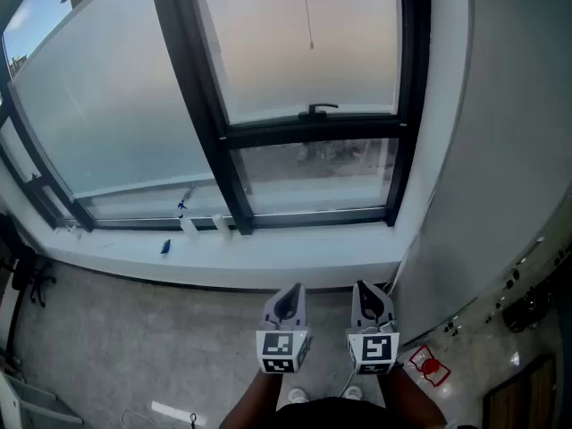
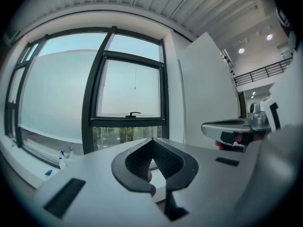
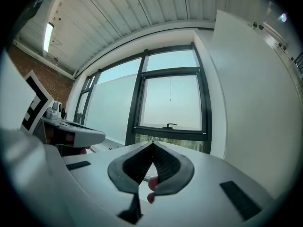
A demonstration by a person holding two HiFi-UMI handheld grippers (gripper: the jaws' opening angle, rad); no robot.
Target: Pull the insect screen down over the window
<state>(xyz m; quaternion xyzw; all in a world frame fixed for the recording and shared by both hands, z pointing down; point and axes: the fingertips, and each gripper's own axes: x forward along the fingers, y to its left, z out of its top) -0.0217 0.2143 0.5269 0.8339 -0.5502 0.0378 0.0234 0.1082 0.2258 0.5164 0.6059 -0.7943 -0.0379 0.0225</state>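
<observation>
A black-framed window (image 1: 313, 128) stands ahead with a black handle (image 1: 317, 108) on its crossbar. A thin pull cord (image 1: 308, 25) hangs down in front of the upper pane, ending in a small bead (image 1: 312, 46); the same cord (image 2: 135, 77) (image 3: 171, 89) shows in both gripper views. The insect screen itself is not in view. My left gripper (image 1: 288, 298) and right gripper (image 1: 371, 296) are held side by side, low and well back from the window, pointing level at it. Both are shut with nothing between the jaws.
A white sill (image 1: 232, 253) runs under the window with two small white bottles (image 1: 189, 226) and a blue item (image 1: 165, 248) on it. A white wall (image 1: 500, 168) closes the right side. A wider fixed pane (image 1: 98, 105) lies to the left.
</observation>
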